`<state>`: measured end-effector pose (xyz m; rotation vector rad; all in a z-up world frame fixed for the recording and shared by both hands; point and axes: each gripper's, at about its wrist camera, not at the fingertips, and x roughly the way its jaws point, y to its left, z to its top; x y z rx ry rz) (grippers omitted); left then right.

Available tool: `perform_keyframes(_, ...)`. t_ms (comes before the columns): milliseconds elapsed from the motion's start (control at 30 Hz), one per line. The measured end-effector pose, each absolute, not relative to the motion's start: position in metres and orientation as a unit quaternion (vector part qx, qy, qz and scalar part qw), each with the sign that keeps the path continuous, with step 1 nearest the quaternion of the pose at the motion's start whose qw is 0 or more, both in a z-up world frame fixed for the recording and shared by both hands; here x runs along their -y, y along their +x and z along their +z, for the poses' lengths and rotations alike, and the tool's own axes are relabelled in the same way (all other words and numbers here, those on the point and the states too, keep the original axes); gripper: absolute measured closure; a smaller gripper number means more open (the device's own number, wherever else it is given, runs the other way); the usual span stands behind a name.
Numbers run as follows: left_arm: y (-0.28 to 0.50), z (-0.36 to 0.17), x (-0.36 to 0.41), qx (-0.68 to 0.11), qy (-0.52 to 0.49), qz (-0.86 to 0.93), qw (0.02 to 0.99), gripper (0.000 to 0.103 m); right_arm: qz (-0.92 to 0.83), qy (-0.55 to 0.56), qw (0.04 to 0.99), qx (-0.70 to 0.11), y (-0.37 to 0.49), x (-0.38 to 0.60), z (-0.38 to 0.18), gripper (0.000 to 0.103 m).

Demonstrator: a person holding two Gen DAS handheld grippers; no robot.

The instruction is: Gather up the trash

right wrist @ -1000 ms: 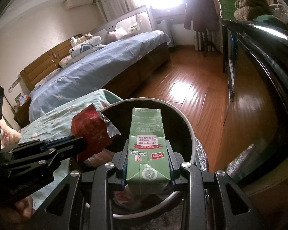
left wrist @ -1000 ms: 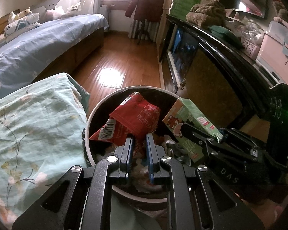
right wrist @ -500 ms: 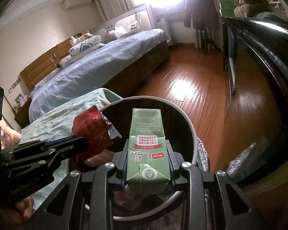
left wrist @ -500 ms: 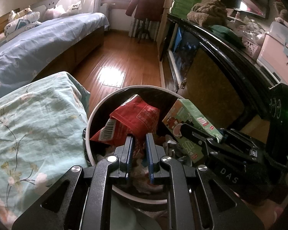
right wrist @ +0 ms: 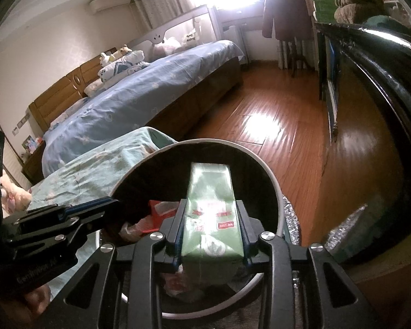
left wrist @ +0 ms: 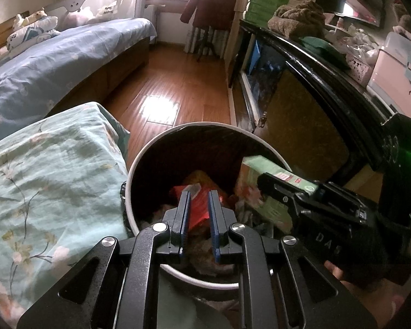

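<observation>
Wrapper (left wrist: 197,205) in bin (left wrist: 161,142); carton (right wrist: 212,208) over bin, right of wrapper; bedding (left wrist: 49,170) left.

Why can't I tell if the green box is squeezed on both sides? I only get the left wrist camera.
Observer: In the right wrist view, the green carton sits between both fingers of the right gripper, which press it on each side.
Operator: Did my red wrapper let go?
Observer: From this side, the red wrapper lies down in the bin, apart from the tips of the left gripper.
Operator: What's beside the bin over there?
Observer: Crinkled silver foil lies just outside the rim, on the right.
</observation>
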<state>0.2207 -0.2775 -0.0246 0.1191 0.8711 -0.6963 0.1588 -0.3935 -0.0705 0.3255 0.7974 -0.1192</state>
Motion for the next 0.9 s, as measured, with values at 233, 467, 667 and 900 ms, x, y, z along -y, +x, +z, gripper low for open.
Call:
perform_keyframes(233, 0.208, -0.014, 0.248, -0.394, 0.041, -0.315, 0.862, 0.08, -0.058, 0.168, 0.91, -0.374, 0.153, 0.39, -0.063, 0.06)
perform_keyframes(467, 0.182, -0.003, 0.204, -0.375, 0.011, -0.293, 0.88, 0.062, -0.042, 0.174, 0.917, -0.356, 0.136, 0.371, -0.047, 0.04)
perform_keyframes(667, 0.15, -0.003, 0.162, -0.357, -0.018, -0.261, 0.897, 0.036, -0.027, 0.175, 0.926, -0.335, 0.106, 0.345, -0.032, 0.017)
perform_keyframes(900, 0.112, -0.01, 0.114, -0.341, -0.033, -0.22, 0.913, 0.02, -0.018, 0.165, 0.934, -0.315, 0.073, 0.313, -0.025, 0.008)
